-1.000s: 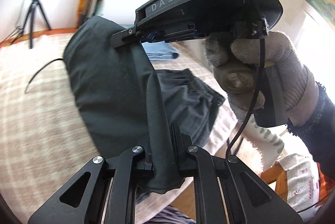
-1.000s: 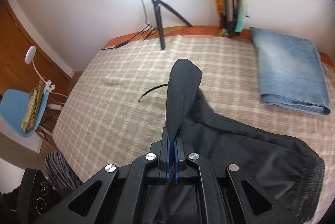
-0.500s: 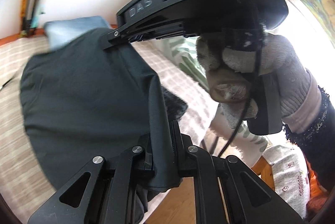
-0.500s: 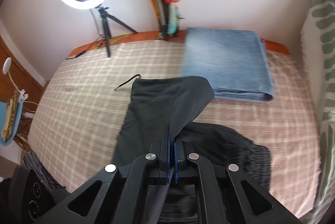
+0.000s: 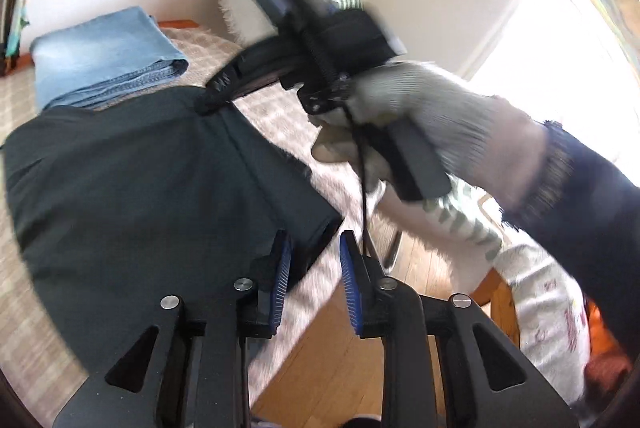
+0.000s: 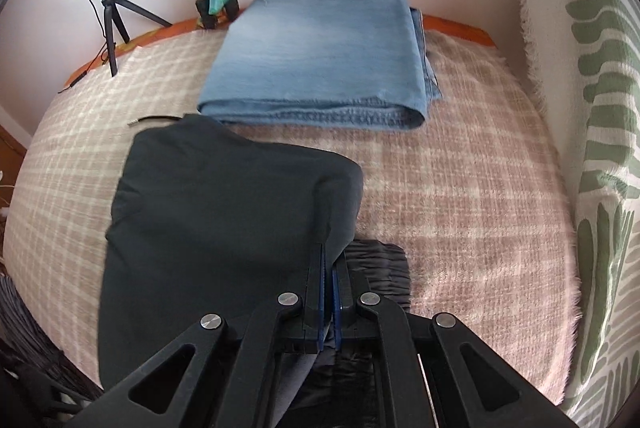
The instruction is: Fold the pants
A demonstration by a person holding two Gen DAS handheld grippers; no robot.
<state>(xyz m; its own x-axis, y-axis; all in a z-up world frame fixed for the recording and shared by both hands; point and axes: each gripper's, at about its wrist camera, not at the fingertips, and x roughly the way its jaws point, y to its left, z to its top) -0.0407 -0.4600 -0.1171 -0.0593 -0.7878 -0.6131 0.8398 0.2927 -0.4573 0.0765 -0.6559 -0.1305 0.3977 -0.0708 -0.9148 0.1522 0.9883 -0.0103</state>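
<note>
The dark pants (image 6: pixel 224 228) lie folded over on the checked bed (image 6: pixel 480 188), filling the left and centre of both views. In the left wrist view, the left hand-held gripper (image 5: pixel 314 268) at 6 o'clock is narrow but opening, its blue pads apart with the pants' corner lying between them, unpressed. At 1 o'clock the gloved hand (image 5: pixel 432 124) carries the right hand-held gripper (image 6: pixel 329 292), clamped on the fabric's far edge. Folded blue jeans (image 6: pixel 320 56) rest at 12 o'clock, just beyond the pants.
</note>
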